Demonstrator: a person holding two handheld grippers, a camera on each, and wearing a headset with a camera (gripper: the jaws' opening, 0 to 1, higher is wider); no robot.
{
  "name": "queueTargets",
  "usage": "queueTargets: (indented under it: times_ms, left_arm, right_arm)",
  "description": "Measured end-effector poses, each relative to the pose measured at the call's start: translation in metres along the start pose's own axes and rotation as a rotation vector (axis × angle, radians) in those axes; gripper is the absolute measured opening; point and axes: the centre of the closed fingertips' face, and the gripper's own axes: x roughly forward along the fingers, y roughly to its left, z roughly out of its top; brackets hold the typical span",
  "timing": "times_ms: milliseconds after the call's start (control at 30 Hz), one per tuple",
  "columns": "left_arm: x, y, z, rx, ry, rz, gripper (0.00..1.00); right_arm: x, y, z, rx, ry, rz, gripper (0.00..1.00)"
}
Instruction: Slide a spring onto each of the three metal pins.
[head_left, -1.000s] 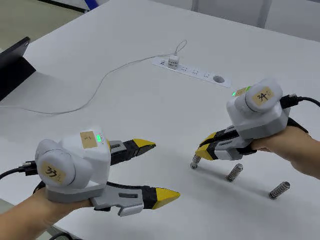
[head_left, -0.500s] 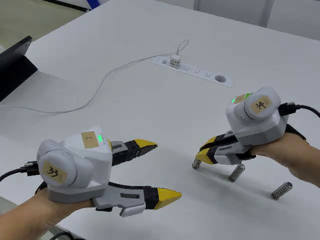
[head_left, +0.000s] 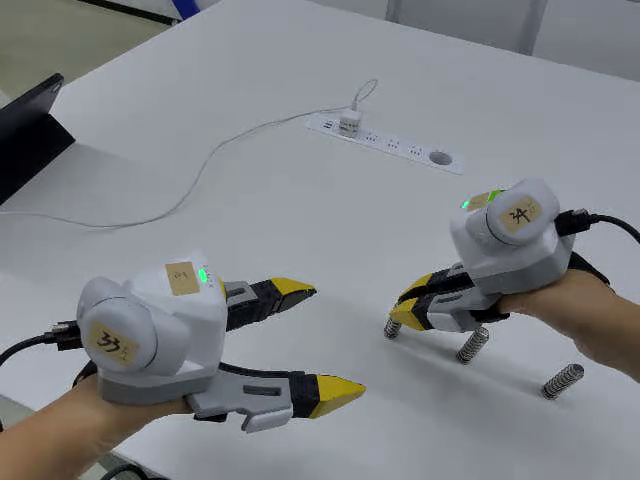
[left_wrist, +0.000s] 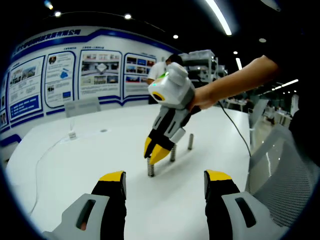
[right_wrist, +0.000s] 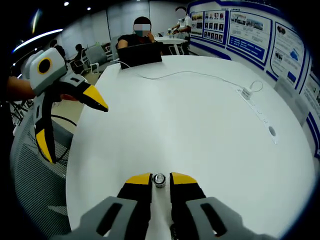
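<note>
head: high, looking down | gripper views: low, near table (left_wrist: 75, 150), converging

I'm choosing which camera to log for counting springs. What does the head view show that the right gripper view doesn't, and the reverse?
Head view: three springs standing in a row, with the right gripper at the end one. Right gripper view: a round metal top seen end-on between its close-set jaws, grip unclear, plus people at the table's far end. Both: the open left gripper, the white table and the power strip.
</note>
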Motion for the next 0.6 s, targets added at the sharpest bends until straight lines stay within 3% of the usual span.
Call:
queueTargets:
  times_ms: [333, 600]
  left_arm:
    - [-0.001, 0.0, 0.001, 0.001, 0.002, 0.005, 0.64]
    - [0.0, -0.003, 0.001, 0.005, 0.008, 0.002, 0.64]
  right_arm:
    - [-0.015, 0.0, 0.007, 0.018, -0.056, -0.024, 0.17]
    - [-0.04, -0.003, 0.007, 0.017, -0.14, -0.091, 0.21]
